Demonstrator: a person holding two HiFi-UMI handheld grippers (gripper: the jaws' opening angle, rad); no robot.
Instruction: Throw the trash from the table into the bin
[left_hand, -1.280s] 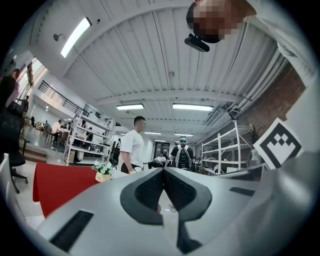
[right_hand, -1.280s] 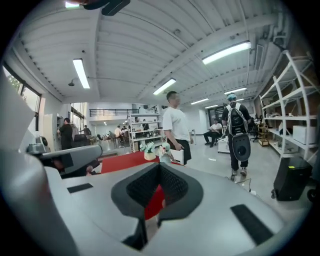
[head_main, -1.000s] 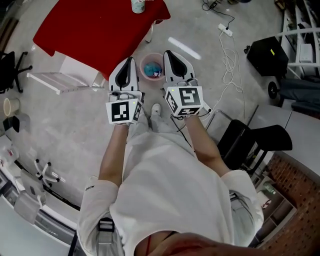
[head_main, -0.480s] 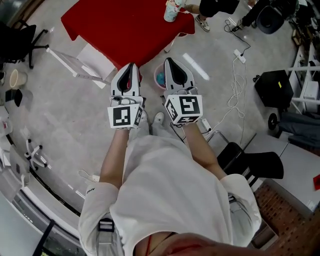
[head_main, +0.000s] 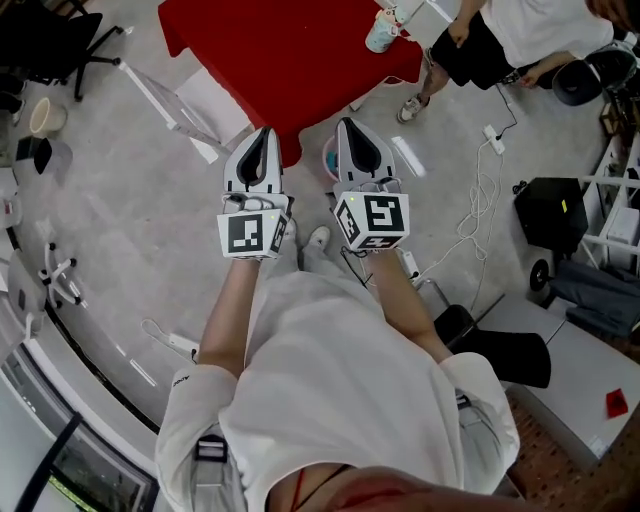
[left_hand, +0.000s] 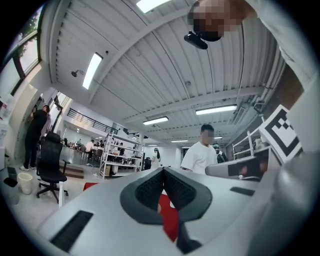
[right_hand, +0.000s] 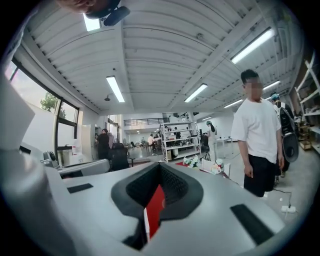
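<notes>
The red table (head_main: 290, 50) stands just ahead of both grippers in the head view. On its far right corner stands a pale cup-like piece of trash (head_main: 383, 30); the right gripper view shows several small items (right_hand: 200, 162) on that table. Only a sliver of the small round bin (head_main: 327, 160) shows on the floor between the two grippers. My left gripper (head_main: 262, 135) is shut with nothing in it, its tip over the table's near edge. My right gripper (head_main: 352, 125) is shut and empty beside it. In both gripper views the pads (left_hand: 162, 175) (right_hand: 160, 170) meet, with red cloth showing under them.
A person in a white shirt (head_main: 500, 40) stands by the table's far right corner. A power strip with cables (head_main: 493, 140) lies on the floor at right. A black chair (head_main: 500, 350) is behind me at right; an office chair (head_main: 45, 40) and a white cup (head_main: 45, 115) are at left.
Both grippers have come closer to the red table, side by side. The bin, fully seen before, is now mostly hidden between them. A person has come into view at the table's right corner.
</notes>
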